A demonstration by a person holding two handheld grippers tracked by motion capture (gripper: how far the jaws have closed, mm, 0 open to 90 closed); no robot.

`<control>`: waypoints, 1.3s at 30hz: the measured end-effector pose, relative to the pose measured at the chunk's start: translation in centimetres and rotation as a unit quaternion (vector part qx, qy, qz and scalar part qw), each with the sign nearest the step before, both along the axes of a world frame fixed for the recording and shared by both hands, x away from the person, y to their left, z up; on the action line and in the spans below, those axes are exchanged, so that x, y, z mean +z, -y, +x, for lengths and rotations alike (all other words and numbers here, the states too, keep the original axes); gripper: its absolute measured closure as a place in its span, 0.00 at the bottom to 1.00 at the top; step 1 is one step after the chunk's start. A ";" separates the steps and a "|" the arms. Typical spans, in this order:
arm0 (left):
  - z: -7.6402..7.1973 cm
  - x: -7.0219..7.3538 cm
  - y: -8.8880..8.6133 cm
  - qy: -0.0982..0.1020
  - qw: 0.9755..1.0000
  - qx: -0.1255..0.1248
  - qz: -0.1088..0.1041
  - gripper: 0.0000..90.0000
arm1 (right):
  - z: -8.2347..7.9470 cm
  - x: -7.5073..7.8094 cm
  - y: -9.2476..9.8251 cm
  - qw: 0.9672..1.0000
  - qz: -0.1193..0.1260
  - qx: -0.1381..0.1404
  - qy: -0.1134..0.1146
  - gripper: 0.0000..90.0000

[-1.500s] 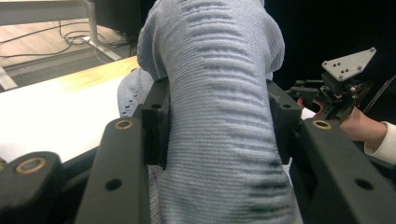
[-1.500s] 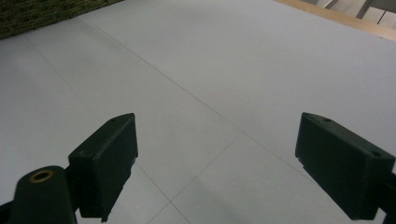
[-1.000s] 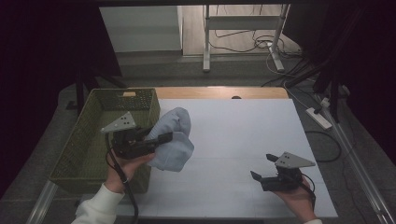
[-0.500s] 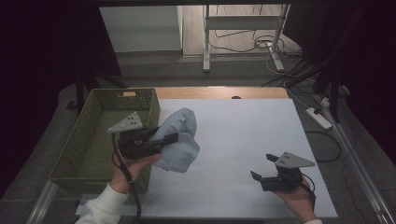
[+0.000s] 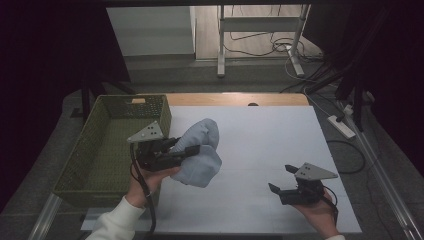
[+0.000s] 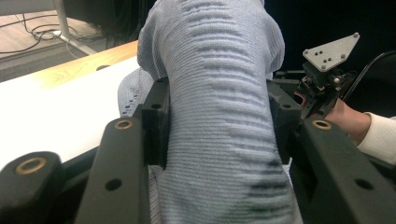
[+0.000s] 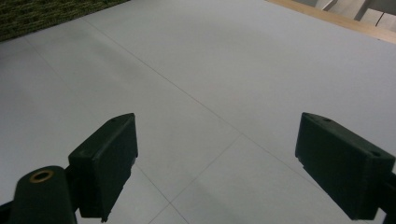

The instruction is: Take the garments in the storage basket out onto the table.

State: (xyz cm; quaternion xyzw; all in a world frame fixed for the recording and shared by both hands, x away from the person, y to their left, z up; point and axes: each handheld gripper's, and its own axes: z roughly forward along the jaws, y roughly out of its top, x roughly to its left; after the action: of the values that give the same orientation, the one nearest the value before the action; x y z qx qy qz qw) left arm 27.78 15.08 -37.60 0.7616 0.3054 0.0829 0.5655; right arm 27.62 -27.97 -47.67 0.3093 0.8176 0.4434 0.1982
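Note:
A light blue knitted cloth [image 5: 202, 152] hangs bunched in the air just right of the green basket [image 5: 95, 150]. My left gripper [image 5: 187, 147] is shut on it, above the table's left side. In the left gripper view the ribbed cloth [image 6: 219, 116] is squeezed between both black jaws and hides what lies behind. My right gripper [image 5: 281, 180] rests low near the table's front right, open. In the right gripper view, bare white table [image 7: 210, 79] lies between its wide-apart jaws. The right gripper [image 6: 327, 70] also shows far off in the left gripper view.
The green wire basket stands at the table's left edge, seemingly with nothing in it. A wooden strip [image 5: 235, 99] runs along the table's far edge. Beyond it are a metal stand [image 5: 260, 35] and cables on the floor. A power strip [image 5: 340, 125] lies off the right side.
My left gripper has carried the blue cloth a little to the right, away from the basket. The right gripper has stayed where it was.

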 end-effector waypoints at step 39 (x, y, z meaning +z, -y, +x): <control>0.7 -1.3 5.0 -0.020 0.999 -0.048 0.014 0.60 | 0.0 -0.1 0.1 1.000 -0.002 -0.003 0.000 0.15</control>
State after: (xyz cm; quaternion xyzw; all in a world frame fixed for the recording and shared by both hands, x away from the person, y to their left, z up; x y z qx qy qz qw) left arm 28.51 10.13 -38.94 0.7846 0.2785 0.0451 0.5520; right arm 27.64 -28.08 -47.75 0.3114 0.8177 0.4410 0.1999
